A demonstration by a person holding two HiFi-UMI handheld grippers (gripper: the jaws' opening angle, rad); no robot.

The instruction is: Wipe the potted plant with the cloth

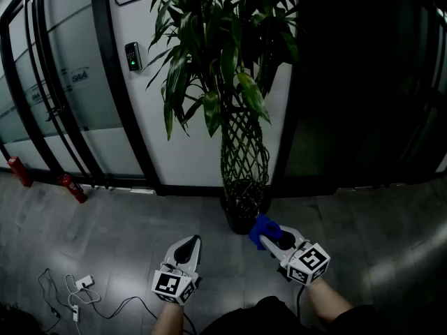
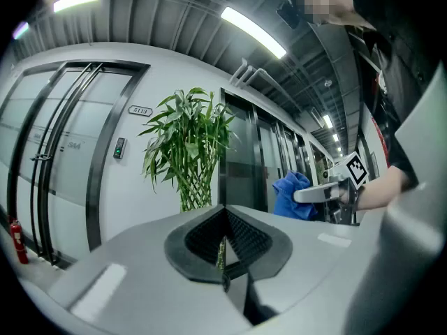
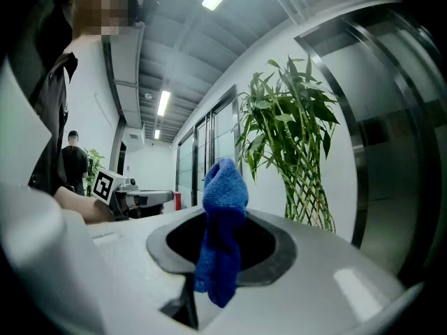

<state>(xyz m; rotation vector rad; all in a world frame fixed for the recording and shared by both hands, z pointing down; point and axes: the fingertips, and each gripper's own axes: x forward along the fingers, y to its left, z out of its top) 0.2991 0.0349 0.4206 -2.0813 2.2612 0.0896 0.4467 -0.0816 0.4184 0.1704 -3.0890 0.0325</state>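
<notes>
low and left of centre, left gripper (image 1: 188, 245) is hovering over the grey floor (image 1: 126, 236), its jaws pressing together on nothing, with only a sliver of gap showing in the left gripper view. moving right, potted plant (image 1: 237, 82) is standing against the white wall (image 1: 195, 152) at upper centre, its braided stalks (image 1: 244, 152) rising straight up from a dark pot (image 1: 244, 215) and its leaves (image 1: 211, 110) spreading above. further right, right gripper (image 1: 271, 237) is clamping a blue cloth (image 1: 263, 227), which is bunching out past the jaw tips. in the head view the cloth is showing just right of the pot's base, so the right hand is looking the nearer one. the leaves are lying ahead and well above it, so reaching them is likely calling for a lift along that upright axis.
</notes>
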